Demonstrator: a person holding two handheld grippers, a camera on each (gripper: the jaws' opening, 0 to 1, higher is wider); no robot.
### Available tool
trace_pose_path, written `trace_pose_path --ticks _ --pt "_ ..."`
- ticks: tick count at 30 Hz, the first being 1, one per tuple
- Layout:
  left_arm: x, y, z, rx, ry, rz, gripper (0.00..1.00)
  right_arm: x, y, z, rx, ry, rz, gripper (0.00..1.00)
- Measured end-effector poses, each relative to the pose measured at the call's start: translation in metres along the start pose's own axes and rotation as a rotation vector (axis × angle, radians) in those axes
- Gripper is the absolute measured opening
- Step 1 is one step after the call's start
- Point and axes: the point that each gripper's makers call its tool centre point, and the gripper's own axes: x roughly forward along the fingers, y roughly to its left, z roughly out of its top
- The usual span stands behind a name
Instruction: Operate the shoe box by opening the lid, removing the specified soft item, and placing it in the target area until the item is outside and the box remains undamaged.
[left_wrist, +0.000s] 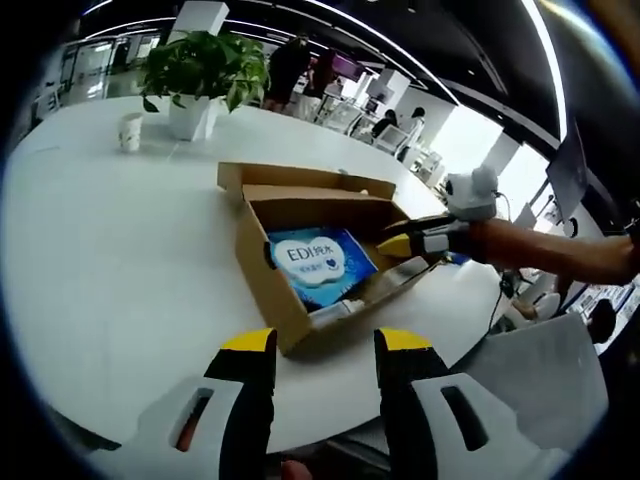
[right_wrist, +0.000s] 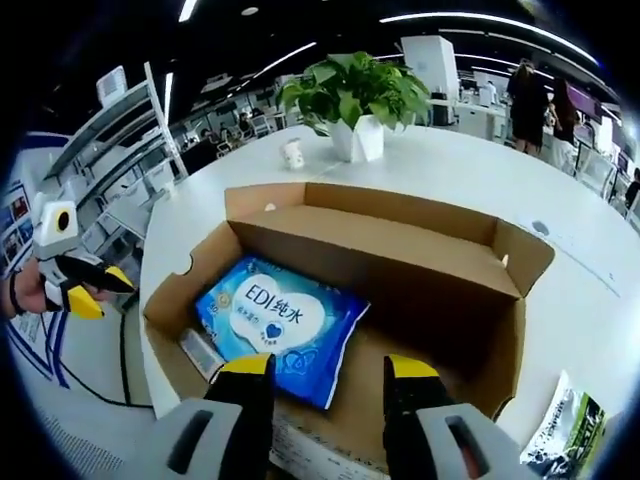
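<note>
One cardboard shoe box (left_wrist: 300, 250) is sitting open on the white bench (left_wrist: 110, 250), its lid (left_wrist: 300, 180) folded back flat toward the upper part of the left gripper view. One blue soft pack (left_wrist: 318, 262) with a white cloud label is lying flat on the box floor; in the right gripper view it is resting in the lower left half of the box (right_wrist: 400, 240), as pack (right_wrist: 280, 325), with a thin pale strip just beside its left edge.

The left claw (left_wrist: 327, 345) is rising from the bottom of its own view with both yellow-tipped jaws spread apart, gripping nothing, hovering short of the box's near corner. In the right gripper view it is showing at the far left edge (right_wrist: 90, 288), well apart from the box, held in a hand.

The right claw (right_wrist: 327, 368) is poised over the box's near wall, jaws spread and empty, the pack's lower corner lying between them in the picture. In the left gripper view it is reaching in from the right (left_wrist: 405, 238) above the box's right wall.

One potted plant (right_wrist: 352, 95) and one small white cup (right_wrist: 292, 153) are standing on the bench beyond the box, well clear of it. One printed packet (right_wrist: 565, 430) is lying on the bench at the lower right of the right gripper view. People are standing in the far background.
</note>
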Motion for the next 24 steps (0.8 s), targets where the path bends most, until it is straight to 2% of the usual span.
trace_pose_path --ticks 7,15,18,20,22,24 --pt "-0.009 0.011 -0.001 -0.015 -0.006 0.019 0.40 0.022 -0.009 -0.009 0.042 0.050 0.001 0.39" --pt "-0.013 0.018 0.000 -0.025 -0.016 0.027 0.40 0.037 -0.007 -0.005 0.093 0.077 0.028 0.34" --pt "-0.012 0.017 0.001 -0.024 -0.016 0.024 0.40 0.041 -0.005 -0.008 0.126 0.095 0.040 0.29" --pt "-0.011 0.016 0.001 -0.024 -0.018 0.021 0.40 0.042 -0.004 -0.017 0.171 0.144 0.038 0.21" --pt "-0.010 0.014 0.001 -0.024 -0.019 0.017 0.40 0.045 -0.004 -0.020 0.187 0.155 0.046 0.14" --pt "-0.009 0.012 0.002 -0.022 -0.020 0.014 0.40 0.046 -0.004 -0.020 0.193 0.152 0.044 0.12"
